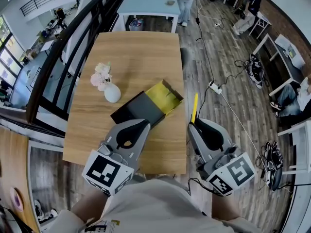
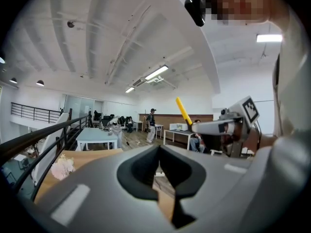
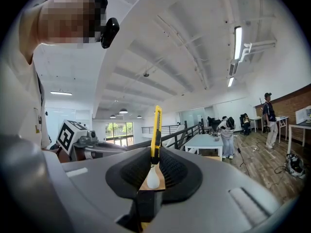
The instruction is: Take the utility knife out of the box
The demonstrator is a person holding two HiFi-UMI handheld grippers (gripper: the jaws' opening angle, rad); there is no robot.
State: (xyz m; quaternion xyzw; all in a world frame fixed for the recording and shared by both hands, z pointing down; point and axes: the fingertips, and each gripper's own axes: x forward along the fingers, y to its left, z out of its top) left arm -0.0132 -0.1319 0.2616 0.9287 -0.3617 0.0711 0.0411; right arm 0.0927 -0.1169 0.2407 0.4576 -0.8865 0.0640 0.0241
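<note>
On the left part of the wooden counter stands a white vase with pale flowers. Just right of it lies the box, black, set at an angle, with its yellow flap open toward the far right.

The left hand-held gripper hovers over the counter's near edge with its tips close to the box's near corner. In the left gripper view its jaws stand together at the tips with nothing between them.

Further right, past the counter's right edge, the right hand-held gripper is clamped on the lower end of the yellow utility knife. The knife is out of the box and sticks up from the pinched jaws in the right gripper view, its yellow body nearly upright.
</note>
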